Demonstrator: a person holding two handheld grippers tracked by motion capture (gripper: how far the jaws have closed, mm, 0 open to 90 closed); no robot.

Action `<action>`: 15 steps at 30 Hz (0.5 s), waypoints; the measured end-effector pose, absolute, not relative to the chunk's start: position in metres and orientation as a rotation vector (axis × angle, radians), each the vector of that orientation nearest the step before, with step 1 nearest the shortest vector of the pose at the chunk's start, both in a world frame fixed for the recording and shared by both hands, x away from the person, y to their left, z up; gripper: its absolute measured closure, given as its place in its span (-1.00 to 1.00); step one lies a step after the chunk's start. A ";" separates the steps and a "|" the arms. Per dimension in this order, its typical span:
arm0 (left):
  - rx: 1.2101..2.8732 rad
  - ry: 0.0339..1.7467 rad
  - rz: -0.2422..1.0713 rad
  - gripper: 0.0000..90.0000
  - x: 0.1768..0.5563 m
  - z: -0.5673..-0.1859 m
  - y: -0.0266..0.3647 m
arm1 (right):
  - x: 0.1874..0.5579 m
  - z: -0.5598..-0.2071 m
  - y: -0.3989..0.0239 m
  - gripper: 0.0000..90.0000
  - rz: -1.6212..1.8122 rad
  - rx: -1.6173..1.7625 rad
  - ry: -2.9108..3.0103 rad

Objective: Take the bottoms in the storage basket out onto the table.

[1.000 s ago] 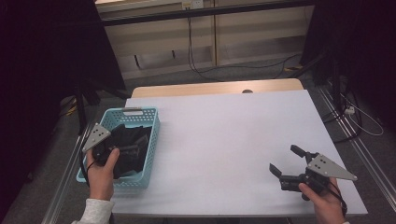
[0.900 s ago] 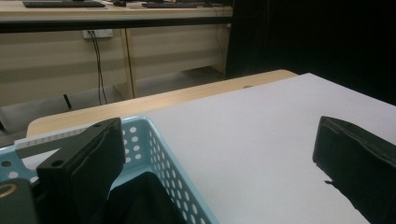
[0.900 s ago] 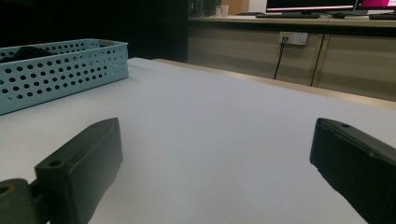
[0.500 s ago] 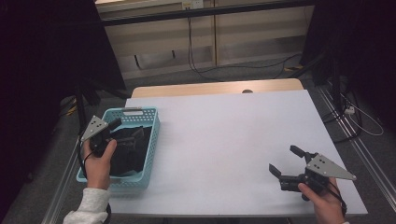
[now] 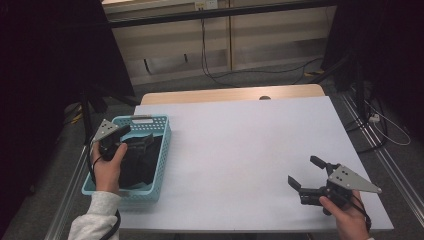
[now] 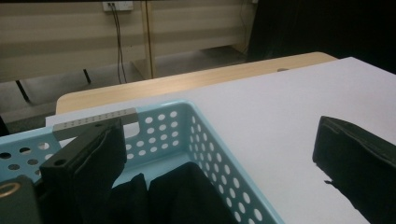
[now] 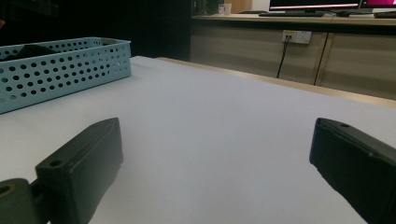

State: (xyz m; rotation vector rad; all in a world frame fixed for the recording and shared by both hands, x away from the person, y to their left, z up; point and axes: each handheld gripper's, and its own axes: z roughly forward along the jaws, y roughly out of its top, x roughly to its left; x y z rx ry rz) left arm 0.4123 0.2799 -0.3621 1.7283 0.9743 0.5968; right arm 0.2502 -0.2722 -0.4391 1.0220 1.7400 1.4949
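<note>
Left tongs (image 5: 131, 134) raised — off black cloth (image 5: 140, 160).

In the high view, the left claw (image 5: 131, 131) is dark against the black cloth (image 5: 137, 160) in the blue basket (image 5: 161, 150) at the bench's left edge, so its jaws are hard to make out. The cloth's shape is unclear.

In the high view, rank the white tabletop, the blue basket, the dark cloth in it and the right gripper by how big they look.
1. white tabletop
2. blue basket
3. dark cloth
4. right gripper, though it sits nearer the camera, so its rank against the cloth is unsure.
</note>
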 end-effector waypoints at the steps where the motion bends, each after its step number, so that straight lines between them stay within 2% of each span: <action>1: 1.729 0.987 0.600 -0.94 0.414 -0.362 0.280 | 0.250 -0.439 -0.272 -0.96 1.496 1.021 1.741; 15: 1.849 1.033 0.591 -0.93 0.434 -0.380 0.283 | 0.250 -0.439 -0.273 -0.96 1.501 1.022 1.738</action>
